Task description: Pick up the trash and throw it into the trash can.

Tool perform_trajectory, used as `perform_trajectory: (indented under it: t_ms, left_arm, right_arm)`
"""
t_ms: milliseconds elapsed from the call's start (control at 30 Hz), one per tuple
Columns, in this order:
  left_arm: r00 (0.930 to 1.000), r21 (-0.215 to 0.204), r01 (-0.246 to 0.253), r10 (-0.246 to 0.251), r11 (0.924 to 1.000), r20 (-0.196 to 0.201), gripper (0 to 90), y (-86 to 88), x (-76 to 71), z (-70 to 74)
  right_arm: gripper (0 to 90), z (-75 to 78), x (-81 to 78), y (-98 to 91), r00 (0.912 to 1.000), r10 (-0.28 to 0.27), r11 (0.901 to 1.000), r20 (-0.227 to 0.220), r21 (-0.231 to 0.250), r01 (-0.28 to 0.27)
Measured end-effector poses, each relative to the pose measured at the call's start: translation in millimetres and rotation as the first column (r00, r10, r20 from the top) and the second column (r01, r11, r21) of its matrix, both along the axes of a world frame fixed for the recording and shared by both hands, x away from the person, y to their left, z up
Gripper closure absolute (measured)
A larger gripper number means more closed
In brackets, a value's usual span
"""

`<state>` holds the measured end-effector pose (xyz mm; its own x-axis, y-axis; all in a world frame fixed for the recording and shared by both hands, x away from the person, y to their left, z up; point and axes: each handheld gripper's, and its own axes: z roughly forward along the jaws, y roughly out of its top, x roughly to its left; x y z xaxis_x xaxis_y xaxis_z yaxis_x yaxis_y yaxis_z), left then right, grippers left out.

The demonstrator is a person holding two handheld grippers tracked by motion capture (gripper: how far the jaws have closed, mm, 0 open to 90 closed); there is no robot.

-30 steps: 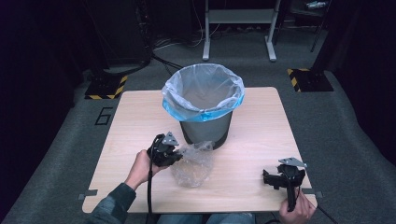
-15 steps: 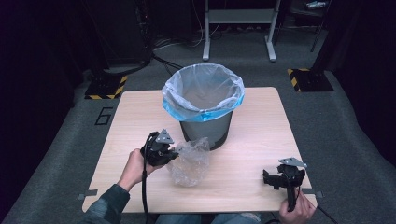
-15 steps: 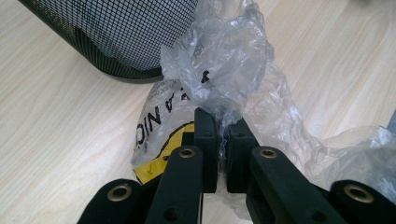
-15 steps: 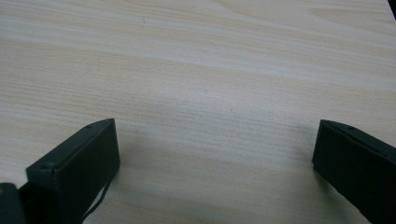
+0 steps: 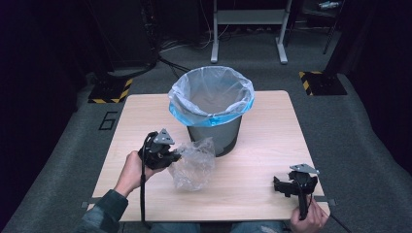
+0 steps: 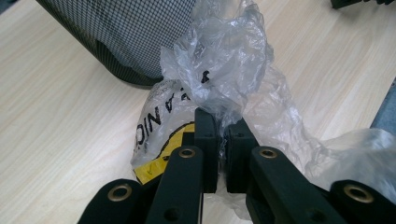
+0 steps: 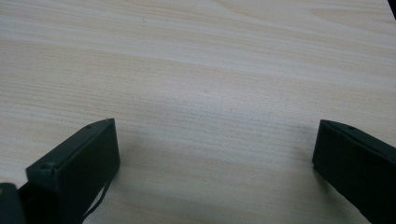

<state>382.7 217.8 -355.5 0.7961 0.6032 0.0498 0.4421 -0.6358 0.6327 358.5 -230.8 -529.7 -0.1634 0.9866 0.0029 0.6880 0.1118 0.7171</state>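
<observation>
The high view looks forward and down from above the person's side, taking in the whole bench (image 5: 272, 126). The left gripper view sits close, facing the mesh bin (image 6: 126, 32) and crumpled plastic bag (image 6: 224, 70), both shared with the high view. The right gripper view hangs low over bare bench.

High view: the table (image 5: 262, 160) is evenly lit from above while the surrounding floor (image 5: 63, 160) falls into deep shade; detail is soft. Left gripper view: bright, with glare on the crumpled plastic bag (image 6: 233, 60); near fingers (image 6: 205, 140) slightly blurred. Right gripper view: soft shadows beneath the blurred fingers (image 7: 79, 163).
</observation>
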Motion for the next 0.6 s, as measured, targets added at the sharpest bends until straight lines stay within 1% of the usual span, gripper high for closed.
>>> perform_trajectory:
  t_ms: [33,67,100,167,333,433,600]
  left_arm:
    - [1.0,0.003,0.006,-0.006,1.0,0.003,86.1,0.2,-0.5,4.3]
    - [1.0,0.003,0.006,-0.006,1.0,0.003,86.2,0.2,-0.5,4.3]
    - [0.9999,0.002,0.009,-0.009,1.0,0.008,86.2,0.7,-0.8,8.6]
    - [0.9998,0.002,0.013,-0.013,0.9999,0.015,86.2,0.8,-1.3,12.4]
    - [0.9997,0.0,0.02,-0.02,0.9998,0.016,86.2,0.2,-0.9,16.7]
    - [0.9992,-0.009,0.031,-0.031,0.9995,0.023,86.5,-0.2,-0.8,20.4]
    - [0.999,-0.016,0.04,-0.039,0.9991,0.02,86.7,-0.6,-1.2,24.4]
  right_arm:
    - [0.0,0.0,0.0,0.0,1.0,0.0,1.0,0.0,0.0,0.0]
    - [0.0,0.0,0.0,0.0,1.0,0.0,1.0,0.0,0.0,0.0]
    - [0.0,0.0,0.0,0.0,1.0,0.0,1.0,0.0,0.0,0.0]
    - [0.0,0.0,0.0,0.0,1.0,0.0,1.0,0.0,0.0,0.0]
    - [0.0,0.0,0.0,0.1,1.0,0.0,1.0,0.001,-0.001,0.0]
    - [0.0,-0.3,0.1,0.2,1.0,-0.001,1.0,0.006,0.0,0.001]
    - [0.0,-0.4,0.0,0.3,1.0,-0.002,1.0,0.007,0.0,0.002]
